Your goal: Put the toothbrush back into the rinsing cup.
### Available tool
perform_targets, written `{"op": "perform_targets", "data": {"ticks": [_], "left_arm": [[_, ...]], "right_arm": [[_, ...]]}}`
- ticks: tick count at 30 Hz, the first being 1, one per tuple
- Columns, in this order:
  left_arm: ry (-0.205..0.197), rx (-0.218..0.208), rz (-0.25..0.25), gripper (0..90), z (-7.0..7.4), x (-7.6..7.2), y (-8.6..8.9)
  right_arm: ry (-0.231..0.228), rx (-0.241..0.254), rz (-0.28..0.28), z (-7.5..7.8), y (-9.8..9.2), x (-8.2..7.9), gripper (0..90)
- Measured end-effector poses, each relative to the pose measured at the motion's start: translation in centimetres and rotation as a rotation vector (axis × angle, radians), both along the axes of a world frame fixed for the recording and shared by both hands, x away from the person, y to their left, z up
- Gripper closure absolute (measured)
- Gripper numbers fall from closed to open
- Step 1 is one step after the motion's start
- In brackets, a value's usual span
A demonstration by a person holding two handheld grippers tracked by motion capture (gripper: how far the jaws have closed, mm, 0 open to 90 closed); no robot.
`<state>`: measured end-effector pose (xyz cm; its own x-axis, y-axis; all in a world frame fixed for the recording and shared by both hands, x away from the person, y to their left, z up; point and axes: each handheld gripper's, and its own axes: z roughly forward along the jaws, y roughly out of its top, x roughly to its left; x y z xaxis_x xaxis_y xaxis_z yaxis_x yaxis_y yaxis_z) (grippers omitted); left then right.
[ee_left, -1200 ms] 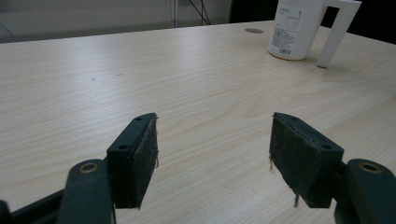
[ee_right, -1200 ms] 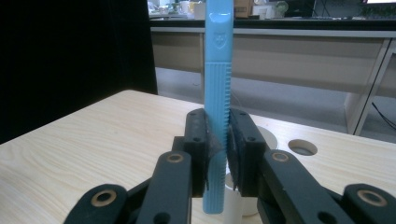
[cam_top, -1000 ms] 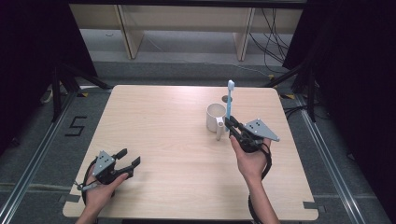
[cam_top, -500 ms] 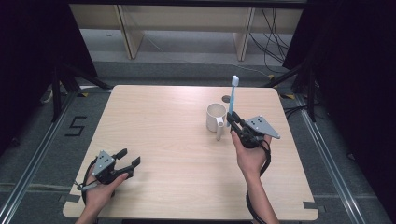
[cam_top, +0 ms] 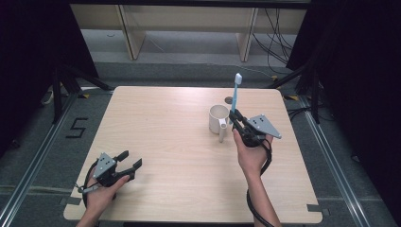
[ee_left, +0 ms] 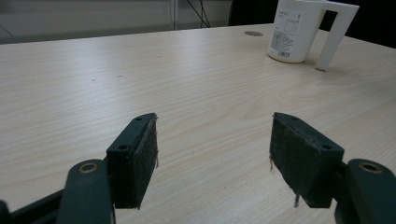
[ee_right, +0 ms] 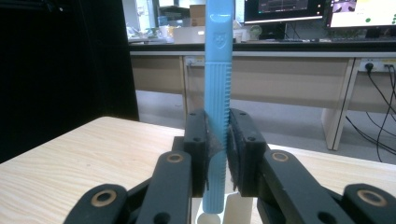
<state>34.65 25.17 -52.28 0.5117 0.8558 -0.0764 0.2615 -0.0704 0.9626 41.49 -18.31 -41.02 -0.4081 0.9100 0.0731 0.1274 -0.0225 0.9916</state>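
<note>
A light blue toothbrush [cam_top: 235,96] stands upright with its white head at the top, clamped in my right gripper [cam_top: 234,117]. In the right gripper view both pads press on the toothbrush [ee_right: 216,112] handle, whose lower end hangs just above the rim of the white mug [ee_right: 225,213]. The white mug [cam_top: 218,118] stands on the wooden table [cam_top: 179,142], just left of that gripper, handle toward the front. My left gripper [cam_top: 130,160] rests near the table's front left corner, jaws apart and empty. In the left gripper view the mug [ee_left: 299,29] shows far off at upper right.
A small round dark spot [cam_top: 229,100] marks the table behind the mug. Black frame legs and cables [cam_top: 279,38] lie on the floor beyond the far edge. The floor left of the table bears a "5" marking [cam_top: 76,127].
The toothbrush has swung from a slight lean to upright, and my right gripper has shifted a little toward the mug. The left gripper has stayed put.
</note>
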Motion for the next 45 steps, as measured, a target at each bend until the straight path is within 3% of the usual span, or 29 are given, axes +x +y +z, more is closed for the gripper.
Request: {"op": "perform_targets", "data": {"ticks": [2, 6, 8, 13, 14, 16, 17, 19, 21, 25, 27, 30, 32, 38, 39, 41, 45], "left_arm": [[-0.019, -0.008, -0.014, 31.9, -0.1, 0.2, 0.0], [-0.019, -0.008, -0.014, 31.9, -0.1, 0.2, 0.0], [-0.019, -0.008, -0.014, 32.0, -0.1, 0.2, 0.0], [-0.019, -0.009, -0.014, 31.9, -0.1, 0.2, 0.0], [-0.001, -0.001, -0.003, 31.9, 0.0, 0.0, 0.0], [-0.019, -0.008, -0.013, 32.0, -0.1, 0.2, 0.0], [-0.019, -0.009, -0.015, 32.0, -0.1, 0.2, 0.0], [-0.019, -0.009, -0.015, 32.0, -0.1, 0.2, 0.0], [0.0, -0.002, -0.001, 32.0, 0.0, 0.0, 0.0], [0.0, -0.004, -0.002, 32.0, 0.0, 0.0, 0.1], [0.001, -0.003, -0.001, 32.0, 0.0, 0.0, 0.1], [0.003, -0.002, -0.002, 32.0, 0.0, 0.0, 0.1], [0.002, -0.002, -0.002, 32.0, 0.0, 0.0, 0.1], [0.002, -0.002, -0.002, 32.0, 0.0, 0.0, 0.0], [0.003, -0.002, -0.002, 32.0, 0.0, 0.0, 0.0], [-0.021, -0.007, -0.018, 32.0, -0.1, 0.2, 0.0], [0.001, 0.001, -0.004, 32.0, 0.0, -0.1, 0.0]], "right_arm": [[-0.016, 0.0, 0.003, -0.1, 0.1, 0.2, 79.1], [-0.014, 0.005, 0.004, -0.2, 0.4, 0.4, 79.1], [-0.024, -0.016, 0.006, -0.2, 0.4, 0.7, 79.1], [-0.022, -0.002, -0.006, -0.3, 0.7, 0.8, 79.1], [-0.025, -0.016, -0.009, -0.3, 0.6, 0.9, 79.1], [-0.011, -0.006, -0.003, -0.4, 0.7, 0.9, 79.1], [-0.022, -0.027, -0.011, -0.4, 0.6, 1.0, 79.1], [-0.012, -0.004, -0.007, -0.5, 0.7, 1.0, 79.1], [-0.021, 0.004, -0.016, -0.6, 0.8, 1.1, 79.1], [-0.024, -0.016, -0.012, -0.8, 0.8, 1.3, 79.1], [-0.01, 0.001, -0.023, -0.9, 0.9, 1.2, 79.1], [-0.034, -0.024, -0.024, -1.1, 0.9, 1.5, 79.1], [-0.009, -0.008, -0.019, -1.2, 1.1, 1.5, 79.1], [-0.026, -0.018, -0.017, -1.6, 1.2, 1.8, 79.1], [-0.011, -0.022, -0.019, -1.7, 1.3, 1.8, 79.1], [-0.007, -0.017, -0.018, -1.8, 1.4, 1.9, 79.1], [-0.014, -0.034, -0.024, -2.1, 1.4, 2.1, 79.1]]}}
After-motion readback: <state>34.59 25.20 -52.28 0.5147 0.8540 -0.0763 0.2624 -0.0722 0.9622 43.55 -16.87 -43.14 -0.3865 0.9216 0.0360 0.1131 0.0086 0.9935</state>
